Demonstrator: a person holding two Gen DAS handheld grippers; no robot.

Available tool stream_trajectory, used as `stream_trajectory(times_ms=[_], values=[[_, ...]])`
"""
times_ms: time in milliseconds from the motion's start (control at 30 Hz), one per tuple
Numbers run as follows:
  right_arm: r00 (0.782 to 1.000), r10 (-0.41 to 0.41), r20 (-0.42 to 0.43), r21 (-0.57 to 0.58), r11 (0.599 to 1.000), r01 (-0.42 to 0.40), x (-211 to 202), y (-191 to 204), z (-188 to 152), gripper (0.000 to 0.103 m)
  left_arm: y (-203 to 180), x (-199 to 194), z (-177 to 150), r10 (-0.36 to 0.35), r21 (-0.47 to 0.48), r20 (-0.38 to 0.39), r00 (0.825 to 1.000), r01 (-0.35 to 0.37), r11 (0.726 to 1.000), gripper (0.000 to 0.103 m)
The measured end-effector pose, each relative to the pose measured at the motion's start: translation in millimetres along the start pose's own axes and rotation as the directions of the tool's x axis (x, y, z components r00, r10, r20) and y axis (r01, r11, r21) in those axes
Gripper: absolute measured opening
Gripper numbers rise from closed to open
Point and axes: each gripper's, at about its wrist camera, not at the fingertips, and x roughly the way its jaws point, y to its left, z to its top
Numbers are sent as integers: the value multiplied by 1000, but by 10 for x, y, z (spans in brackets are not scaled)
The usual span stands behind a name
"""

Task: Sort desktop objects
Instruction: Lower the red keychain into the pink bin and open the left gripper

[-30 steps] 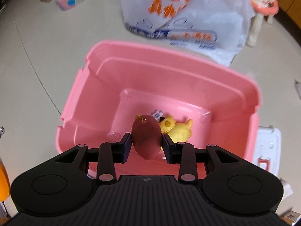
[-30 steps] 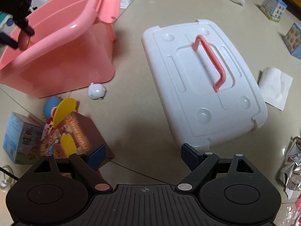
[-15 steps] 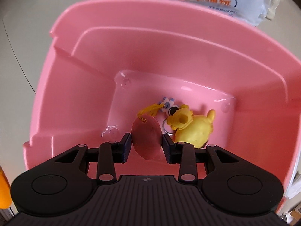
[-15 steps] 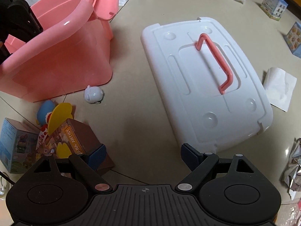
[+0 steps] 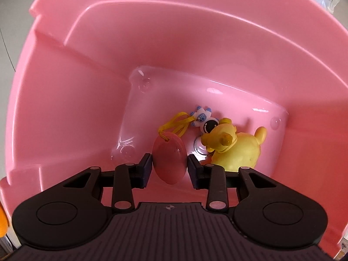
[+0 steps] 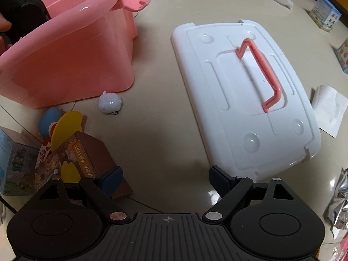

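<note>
My left gripper (image 5: 169, 167) points down inside the pink bin (image 5: 104, 69) and is shut on a reddish oval toy (image 5: 169, 158) with a yellow cord loop (image 5: 174, 124). On the bin's floor lie a yellow duck (image 5: 235, 148) and a small white-and-blue astronaut charm (image 5: 204, 119). In the right wrist view the pink bin (image 6: 71, 61) stands at the upper left, with the left gripper's dark body showing over its rim. My right gripper (image 6: 166, 179) hangs open over bare floor, nothing between its fingers.
A white lid (image 6: 245, 93) with a pink handle (image 6: 263, 71) lies right of the bin. A small white pig figure (image 6: 109, 103) sits by the bin's base. Toy boxes and yellow-and-blue cards (image 6: 65, 152) lie at the lower left. Paper (image 6: 330, 108), foil wrap (image 6: 339, 206) and small boxes (image 6: 326, 13) lie right.
My left gripper has sunk from above the bin's rim deep into the bin, still holding the oval toy. The right wrist view has shifted slightly; its jaws stay wide.
</note>
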Motion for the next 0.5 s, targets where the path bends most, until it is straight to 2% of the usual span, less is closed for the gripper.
stream_trajectory(times_ms=[500], values=[[999,27,-22,18,999,-27,-40,-65,-10,84,-82,-160,-119,11,24,29,1000,-12,1000,37]])
